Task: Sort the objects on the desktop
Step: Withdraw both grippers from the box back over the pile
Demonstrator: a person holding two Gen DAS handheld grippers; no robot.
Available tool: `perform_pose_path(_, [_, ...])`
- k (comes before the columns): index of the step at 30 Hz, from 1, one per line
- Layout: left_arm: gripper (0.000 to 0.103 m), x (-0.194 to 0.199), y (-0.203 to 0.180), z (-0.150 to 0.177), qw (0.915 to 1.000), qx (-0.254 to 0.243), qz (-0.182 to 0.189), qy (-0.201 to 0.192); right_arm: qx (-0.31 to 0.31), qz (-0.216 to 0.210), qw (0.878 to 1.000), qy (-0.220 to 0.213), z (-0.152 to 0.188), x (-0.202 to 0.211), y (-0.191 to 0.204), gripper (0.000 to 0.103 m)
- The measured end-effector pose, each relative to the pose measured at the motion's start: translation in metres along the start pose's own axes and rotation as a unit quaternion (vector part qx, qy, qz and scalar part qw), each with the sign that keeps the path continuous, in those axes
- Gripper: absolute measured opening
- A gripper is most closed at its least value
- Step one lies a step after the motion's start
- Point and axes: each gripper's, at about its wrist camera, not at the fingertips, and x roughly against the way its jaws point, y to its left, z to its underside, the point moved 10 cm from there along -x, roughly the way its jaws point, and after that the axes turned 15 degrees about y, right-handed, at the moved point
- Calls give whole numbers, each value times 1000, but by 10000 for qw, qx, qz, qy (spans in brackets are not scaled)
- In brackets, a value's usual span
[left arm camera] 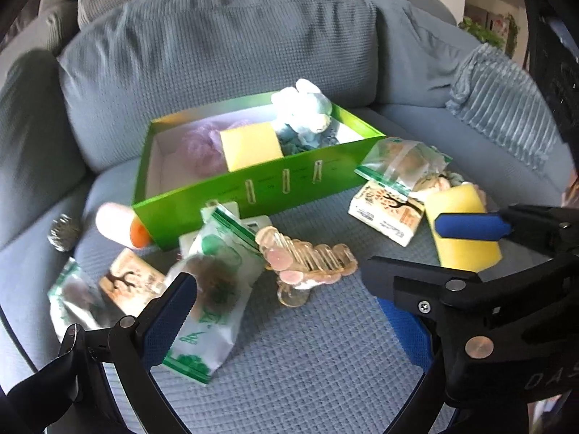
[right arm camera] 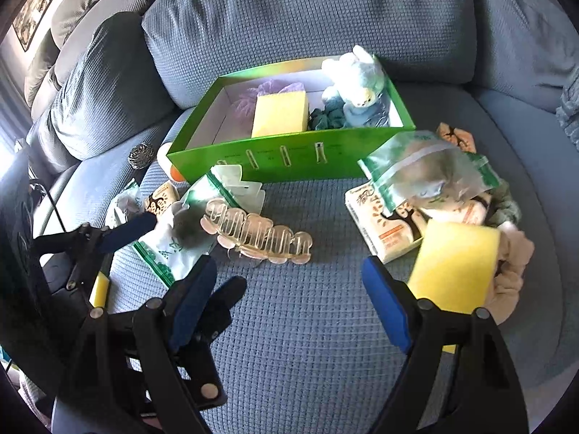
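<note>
A green box (left arm camera: pixel 253 195) (right arm camera: pixel 289 166) sits on a blue-grey sofa seat and holds a yellow sponge (right arm camera: pixel 280 114), a purple puff, a dark scrunchie and a pale blue plush toy (right arm camera: pixel 358 83). A clear pink hair claw (left arm camera: pixel 307 260) (right arm camera: pixel 257 235) lies in front of it. A second yellow sponge (left arm camera: pixel 463 231) (right arm camera: pixel 456 264) lies at the right. My left gripper (left arm camera: pixel 289 311) is open and empty, just short of the hair claw. My right gripper (right arm camera: pixel 289 289) is open and empty, its right finger beside the second sponge.
Zip bags (left arm camera: pixel 213 289) (right arm camera: pixel 427 170), tissue packs (left arm camera: pixel 387 213) (right arm camera: pixel 383 224), a steel scourer (right arm camera: pixel 140 155), a white-and-orange tube (left arm camera: pixel 119 224) and beige cloth (right arm camera: pixel 514 271) lie around the box. Sofa cushions (right arm camera: pixel 307 18) rise behind.
</note>
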Motion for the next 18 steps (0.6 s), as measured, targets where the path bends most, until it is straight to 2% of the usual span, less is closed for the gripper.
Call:
perform_pose_path(13, [100,-12,3,-2,9997,-56,242,-8,-43,-169,9998,113,-5,-16,3,83])
perform_pose_path(18, [100,-13,4,-3,9997,-101,229,-3,-59,-210,9997,116,-8,-18,2,83])
